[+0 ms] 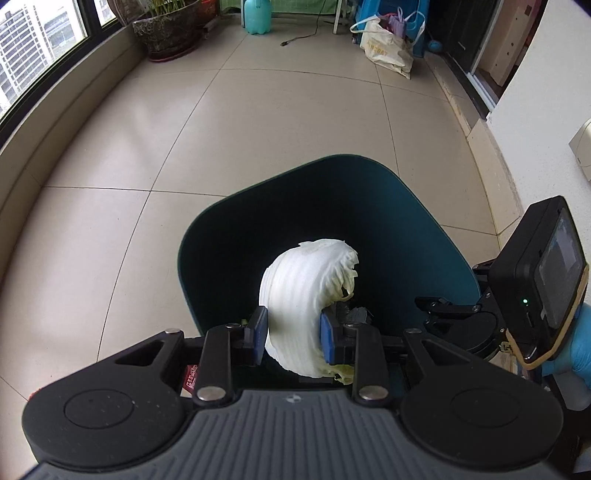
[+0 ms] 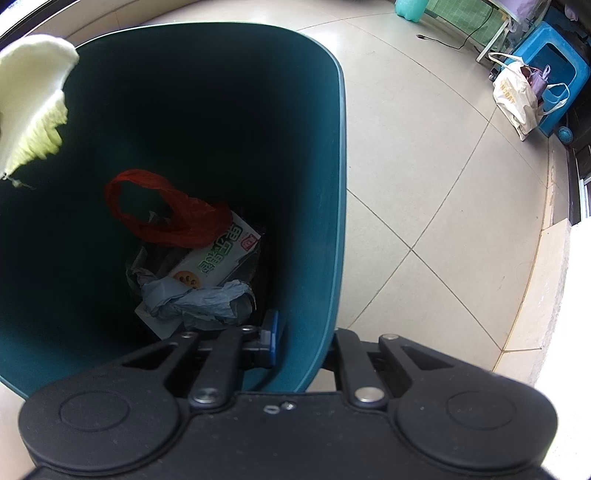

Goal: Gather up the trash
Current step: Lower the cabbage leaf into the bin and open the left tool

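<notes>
A pale white-green cabbage leaf (image 1: 303, 280) is clamped between the blue pads of my left gripper (image 1: 293, 334), which hangs above the open mouth of a dark teal trash bin (image 1: 406, 229). From the right wrist, the leaf (image 2: 33, 103) shows at the upper left over the bin (image 2: 321, 184). My right gripper (image 2: 303, 343) is shut on the bin's wall, one blue pad (image 2: 273, 336) inside, the other finger hidden outside. At the bottom lie a red plastic bag (image 2: 166, 214), a white carton (image 2: 218, 258) and crumpled blue-grey material (image 2: 199, 299).
Beige floor tiles surround the bin. A large plant pot (image 1: 170, 29) stands by the window at the far left, with a teal bottle (image 1: 258, 14), a loose cable (image 1: 303, 37) and a white shopping bag (image 1: 388, 44) beyond. A blue-gloved hand (image 1: 576, 347) holds the right gripper.
</notes>
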Demonstrator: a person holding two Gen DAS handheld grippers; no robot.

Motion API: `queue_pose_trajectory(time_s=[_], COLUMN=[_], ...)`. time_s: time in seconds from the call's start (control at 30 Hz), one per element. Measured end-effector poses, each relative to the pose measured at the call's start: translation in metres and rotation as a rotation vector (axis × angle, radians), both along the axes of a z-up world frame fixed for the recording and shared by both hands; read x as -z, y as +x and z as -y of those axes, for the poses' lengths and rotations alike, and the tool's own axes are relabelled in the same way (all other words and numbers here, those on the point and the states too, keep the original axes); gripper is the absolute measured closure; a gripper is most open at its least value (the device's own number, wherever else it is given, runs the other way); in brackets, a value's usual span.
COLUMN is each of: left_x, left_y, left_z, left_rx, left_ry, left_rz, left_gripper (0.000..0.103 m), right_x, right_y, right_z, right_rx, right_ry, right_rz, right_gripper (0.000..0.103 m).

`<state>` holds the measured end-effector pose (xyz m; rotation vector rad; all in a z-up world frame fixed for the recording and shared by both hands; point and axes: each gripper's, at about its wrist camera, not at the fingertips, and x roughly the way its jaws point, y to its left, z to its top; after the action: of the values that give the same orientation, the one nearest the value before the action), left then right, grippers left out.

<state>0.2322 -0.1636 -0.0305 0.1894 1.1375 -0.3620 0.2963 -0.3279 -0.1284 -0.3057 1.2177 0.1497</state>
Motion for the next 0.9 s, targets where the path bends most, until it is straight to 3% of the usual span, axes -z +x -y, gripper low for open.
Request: queue_pose_trajectory(time_s=[0.37,0.67,0.77,0.83,0.9], left_x=[0.07,0.085,0.085,0.081,0.075], left_y=[0.01,0.012,0.013,0.01,0.007], left_z=[0.031,0.033,0.032,0.03,0.027], left_rx=[0.038,0.037,0.039,0.038,0.042], left_ry=[0.053,0.05,0.016,-0.006,-0.035], left_rz=[-0.123,-0.153,-0.159,-0.145,-0.124], left_gripper=[0.075,0.072,0.064,0.047,0.036], right_x=[-0.003,-0.005,-0.006,-0.006,-0.006], right_y=[-0.001,-0.002,-0.002,-0.002,-0.002], right_z=[-0.002,-0.004,-0.005,-0.005,-0.005], right_rx=[0.002,0.001,0.001,0.001,0.001], right_ry=[0.008,0.01,0.01,0.01,0.011], right_rz=[0.001,0.001,0.001,0.001,0.001], right_gripper=[0.091,0.091,0.091,0.091,0.091])
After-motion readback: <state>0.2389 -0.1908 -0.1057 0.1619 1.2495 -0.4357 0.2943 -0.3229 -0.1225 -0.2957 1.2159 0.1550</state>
